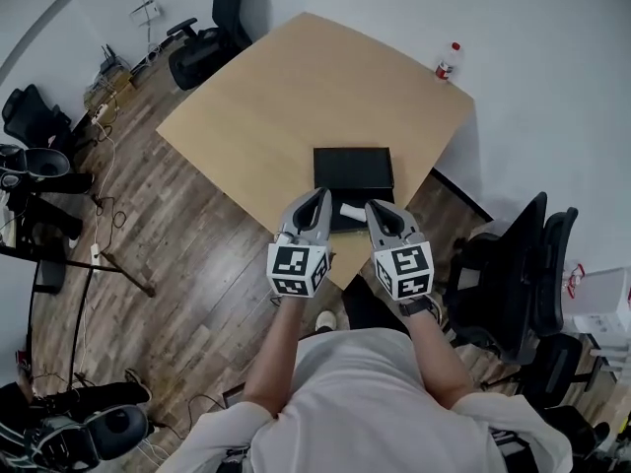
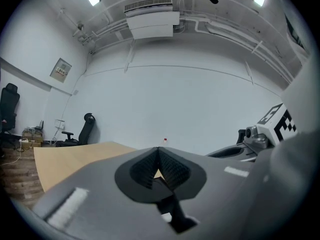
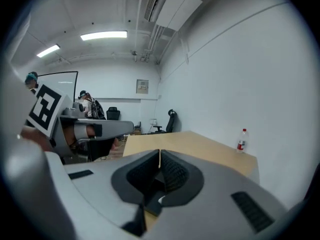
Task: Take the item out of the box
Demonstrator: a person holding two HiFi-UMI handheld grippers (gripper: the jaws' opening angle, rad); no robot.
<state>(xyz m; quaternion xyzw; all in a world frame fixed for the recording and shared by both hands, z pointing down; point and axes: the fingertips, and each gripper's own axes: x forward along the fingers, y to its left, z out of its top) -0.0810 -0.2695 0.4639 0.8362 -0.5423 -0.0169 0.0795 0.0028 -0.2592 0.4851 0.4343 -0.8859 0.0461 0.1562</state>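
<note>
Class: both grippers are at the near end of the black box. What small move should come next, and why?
Probably open the right gripper toward the white item. Both it and the left gripper are shut on nothing, and the item lies between their tips, at the near end of the black box.

There is one table (image 1: pixel 296 87) here. On it sits one black box (image 1: pixel 353 168), close to the corner nearest the person, with one white item (image 1: pixel 352 210) at its near end. One bottle (image 1: pixel 449 60) stands at the table's right-hand corner. The person holds two grippers, one left gripper (image 1: pixel 320 195) and one right gripper (image 1: pixel 373 205), and each bears one marker cube (image 1: pixel 299 269). I count four black office chairs for sure: one chair (image 1: pixel 222 18) beyond the far left edge, one (image 1: pixel 30 116) further left, and two more chairs (image 1: pixel 508 284) off the right edge.
</note>
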